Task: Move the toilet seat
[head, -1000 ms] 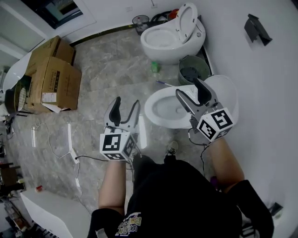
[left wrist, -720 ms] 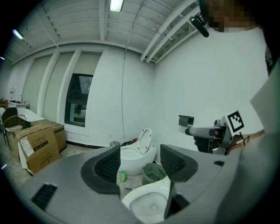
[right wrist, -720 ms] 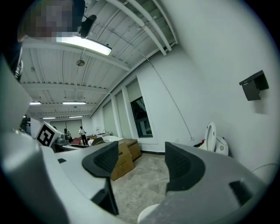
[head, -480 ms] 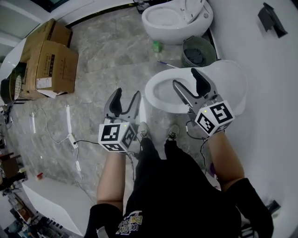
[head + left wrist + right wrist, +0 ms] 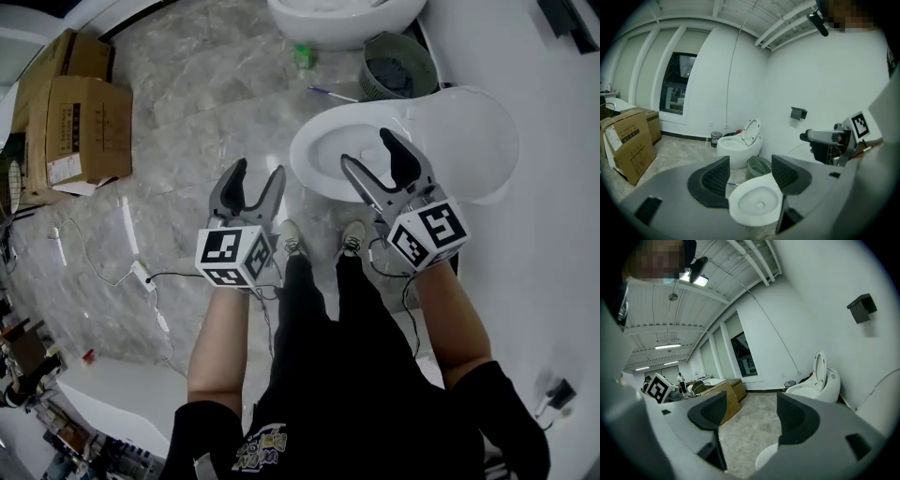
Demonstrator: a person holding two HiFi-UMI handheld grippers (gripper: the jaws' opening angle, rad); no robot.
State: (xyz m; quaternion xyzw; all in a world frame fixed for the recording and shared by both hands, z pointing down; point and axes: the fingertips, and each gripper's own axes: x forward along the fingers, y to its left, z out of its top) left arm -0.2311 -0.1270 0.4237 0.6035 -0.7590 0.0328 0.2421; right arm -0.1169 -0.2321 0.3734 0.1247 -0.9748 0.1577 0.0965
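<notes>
Marble floor [image 5: 187, 112] carries a white toilet [image 5: 323, 178] just ahead; its toilet seat [image 5: 464, 141] stands raised at right; left gripper [image 5: 256, 180] and right gripper [image 5: 370, 152] hover with jaws apart, empty; seemingly the approach; next, the right gripper should close on the seat's rim.

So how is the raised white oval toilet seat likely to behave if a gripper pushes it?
The white oval toilet seat looks like rigid, glossy plastic: probably stiff, possibly slippery for the jaws. Raised behind the white bowl, it likely pivots on a rear hinge rather than lifting free, and may drop quickly once tipped forward.
</notes>
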